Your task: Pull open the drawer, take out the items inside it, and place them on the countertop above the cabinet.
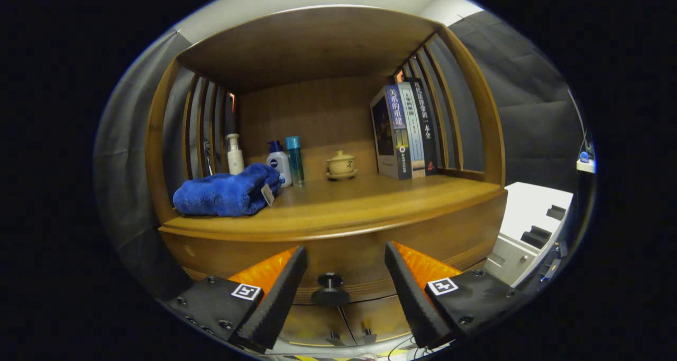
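We are holding the gripper (346, 276) with fingers spread apart — the drawer knob (330, 288) sitting between them at lower centre, untouched. Above, the wooden countertop (370, 197) is carrying a blue towel (227, 192), bottles (285, 163) and books (404, 131) — grey booth wall behind.

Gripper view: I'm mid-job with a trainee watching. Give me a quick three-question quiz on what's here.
1. True or false: the gripper has closed on the drawer knob.
2. What lies on the countertop in front of the bottles?
A) blue towel B) plate C) sponge
3. Fill in: the lidded cup stands between the bottles and the ____.

Key: 1 false, the fingers are open with the knob between them, untouched. 2 A, the blue towel. 3 books.
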Available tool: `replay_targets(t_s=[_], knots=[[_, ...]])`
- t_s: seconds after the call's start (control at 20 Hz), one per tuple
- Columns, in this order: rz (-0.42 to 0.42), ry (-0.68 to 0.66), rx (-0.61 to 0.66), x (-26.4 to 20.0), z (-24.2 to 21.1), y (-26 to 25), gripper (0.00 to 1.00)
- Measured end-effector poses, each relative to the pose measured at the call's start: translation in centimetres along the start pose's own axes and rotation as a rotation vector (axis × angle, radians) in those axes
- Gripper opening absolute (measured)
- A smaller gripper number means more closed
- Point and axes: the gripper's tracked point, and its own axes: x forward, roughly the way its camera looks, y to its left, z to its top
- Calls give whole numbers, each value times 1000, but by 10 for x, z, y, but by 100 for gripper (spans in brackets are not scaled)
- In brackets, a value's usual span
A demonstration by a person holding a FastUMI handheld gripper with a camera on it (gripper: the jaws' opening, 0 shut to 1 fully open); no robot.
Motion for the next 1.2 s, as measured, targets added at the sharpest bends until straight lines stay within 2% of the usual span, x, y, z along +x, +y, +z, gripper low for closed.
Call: replay_targets(t_s=[0.2,0.5,0.75,0.85,0.95,1.0,1.2], knots=[[17,49,-19,3,-28,5,98],[38,89,-21,12,-50,12,66],[41,112,-13,12,-51,12,47],[23,115,-24,12,-52,12,42],[8,130,-36,8,-53,12,42],[5,130,-37,8,-54,10,37],[2,142,-46,-21,-57,11,37]])
